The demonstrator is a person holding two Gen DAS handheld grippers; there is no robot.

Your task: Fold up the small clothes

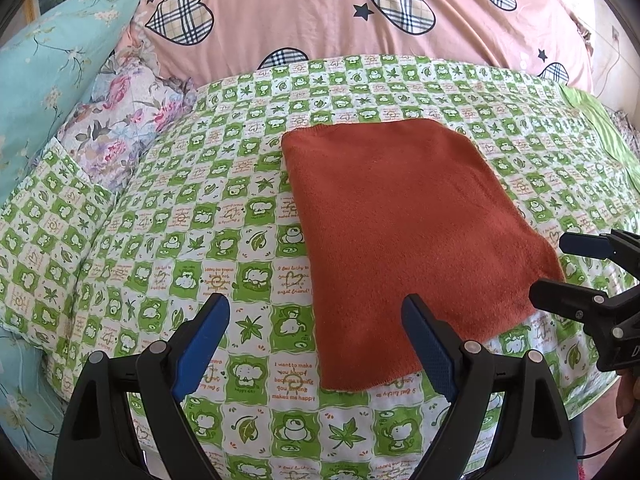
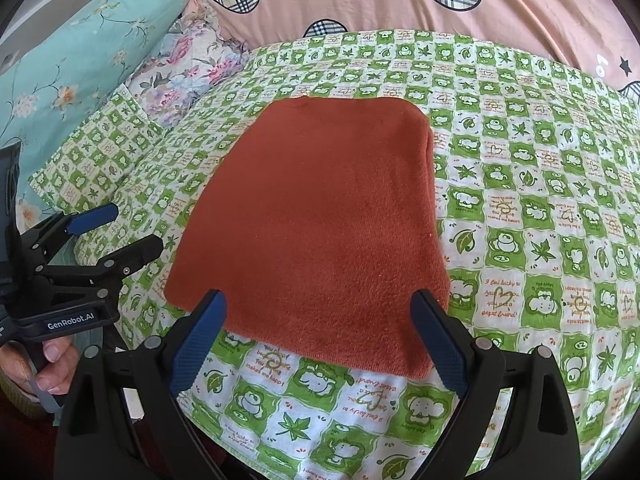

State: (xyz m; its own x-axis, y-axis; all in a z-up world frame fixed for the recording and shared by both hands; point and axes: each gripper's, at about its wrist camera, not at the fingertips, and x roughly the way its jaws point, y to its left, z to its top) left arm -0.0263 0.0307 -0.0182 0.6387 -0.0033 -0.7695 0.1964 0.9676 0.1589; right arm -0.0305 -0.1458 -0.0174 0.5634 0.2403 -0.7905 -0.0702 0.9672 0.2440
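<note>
2 grippers, both spread, gripping nothing. Left wrist view: left gripper [image 1: 316, 320] hovers at near-left edge of rust-orange fleece cloth [image 1: 400, 220], folded into a flat rectangle on green-white checked sheet [image 1: 200, 220]. Right wrist view: right gripper [image 2: 320, 320] above cloth's near edge. Folding looks largely done; possibly 1 fold left.

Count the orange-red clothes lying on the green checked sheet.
1: a folded orange-red garment lies flat mid-sheet, between the open left gripper and right gripper. More could be hidden outside view.
</note>
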